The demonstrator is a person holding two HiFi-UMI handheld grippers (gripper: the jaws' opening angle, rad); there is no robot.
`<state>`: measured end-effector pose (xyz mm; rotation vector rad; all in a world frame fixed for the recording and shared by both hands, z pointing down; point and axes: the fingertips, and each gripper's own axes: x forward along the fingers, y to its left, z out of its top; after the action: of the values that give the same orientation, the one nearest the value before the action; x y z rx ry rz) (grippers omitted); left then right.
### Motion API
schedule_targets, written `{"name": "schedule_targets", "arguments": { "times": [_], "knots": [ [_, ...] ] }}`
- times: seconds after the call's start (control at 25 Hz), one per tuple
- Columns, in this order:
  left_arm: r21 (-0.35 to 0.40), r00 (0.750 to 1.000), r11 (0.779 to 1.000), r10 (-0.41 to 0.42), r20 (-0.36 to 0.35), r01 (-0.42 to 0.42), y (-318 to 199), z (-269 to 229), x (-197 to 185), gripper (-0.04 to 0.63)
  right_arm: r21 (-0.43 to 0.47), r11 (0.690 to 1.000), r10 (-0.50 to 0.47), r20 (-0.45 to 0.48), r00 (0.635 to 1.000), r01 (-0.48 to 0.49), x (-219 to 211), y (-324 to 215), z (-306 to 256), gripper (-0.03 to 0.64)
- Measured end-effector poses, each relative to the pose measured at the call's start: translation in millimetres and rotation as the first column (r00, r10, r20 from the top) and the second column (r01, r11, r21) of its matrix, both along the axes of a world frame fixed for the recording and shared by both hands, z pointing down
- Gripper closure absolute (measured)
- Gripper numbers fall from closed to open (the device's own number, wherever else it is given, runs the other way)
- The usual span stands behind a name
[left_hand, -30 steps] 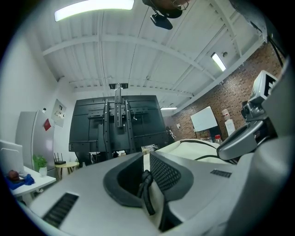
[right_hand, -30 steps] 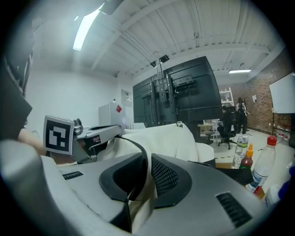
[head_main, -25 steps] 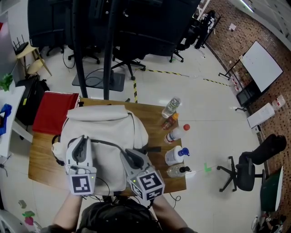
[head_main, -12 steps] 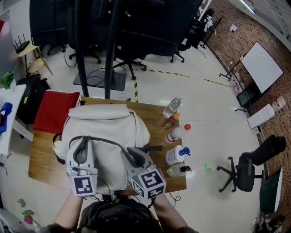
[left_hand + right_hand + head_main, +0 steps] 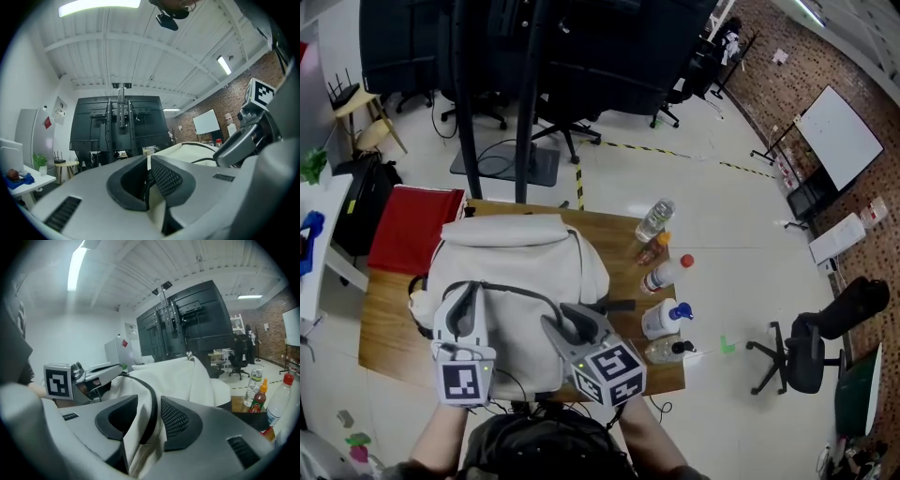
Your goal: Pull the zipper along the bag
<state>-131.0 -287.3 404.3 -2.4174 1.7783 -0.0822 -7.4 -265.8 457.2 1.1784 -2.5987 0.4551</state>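
Observation:
A white backpack [image 5: 520, 258] lies on the wooden table [image 5: 382, 323], with a dark zipper line [image 5: 517, 292] curving across its near part. My left gripper [image 5: 466, 302] sits at the zipper's left end. Its jaws have just been closing, and in the left gripper view the left gripper [image 5: 149, 182] is pinched on a thin fold of the bag's fabric. My right gripper [image 5: 572, 324] is at the zipper's right end, and its jaws have just been opening. In the right gripper view the right gripper [image 5: 152, 417] stands apart, with white fabric and the dark zipper band [image 5: 151, 401] loose between the pads.
Several bottles [image 5: 662, 275] stand in a row on the table's right part, close to my right gripper. A red bag [image 5: 414, 228] lies at the table's far left corner. A black stand [image 5: 523, 103] rises behind the table. An office chair [image 5: 811, 347] is on the floor to the right.
The right gripper's jaws have spread wider round the zipper band. The left gripper's jaws have drawn together on the fabric. Both hands stay about where they were.

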Motion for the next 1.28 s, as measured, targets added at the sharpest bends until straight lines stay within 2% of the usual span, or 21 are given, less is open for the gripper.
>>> {"name": "schedule_targets", "arguments": {
  "times": [0.08,0.2,0.28,0.44,0.72,0.88,1.28],
  "knots": [
    [-0.005,1.0,1.0,0.007,-0.004,-0.007,0,1,-1,0.563,-0.03,0.999,-0.032,-0.031,0.999,0.031,-6,1,8,0.435],
    [-0.002,1.0,1.0,0.019,0.002,-0.019,1,0,0,0.563,-0.026,1.0,0.012,-0.105,0.994,-0.015,-4,-6,18,0.434],
    [-0.001,1.0,1.0,0.025,0.005,-0.025,2,-1,1,0.565,-0.012,0.999,0.045,-0.141,0.989,-0.047,-2,-11,21,0.479],
    [-0.022,0.999,0.999,0.039,0.017,-0.038,0,2,3,0.566,-0.029,0.998,0.055,-0.095,0.994,-0.058,1,-14,19,0.523],
    [-0.024,0.997,0.998,0.055,0.057,-0.054,0,4,-1,0.565,-0.037,0.998,0.048,-0.068,0.996,-0.051,0,-14,18,0.529],
    [0.001,0.994,0.999,0.042,0.096,-0.042,-1,3,-7,0.565,-0.039,0.998,0.044,-0.064,0.997,-0.047,0,-13,16,0.529],
    [-0.022,0.998,1.0,0.008,0.064,-0.007,-10,3,-26,0.568,-0.036,0.998,0.042,-0.057,0.998,-0.044,-1,-12,16,0.531]
  ]
}}
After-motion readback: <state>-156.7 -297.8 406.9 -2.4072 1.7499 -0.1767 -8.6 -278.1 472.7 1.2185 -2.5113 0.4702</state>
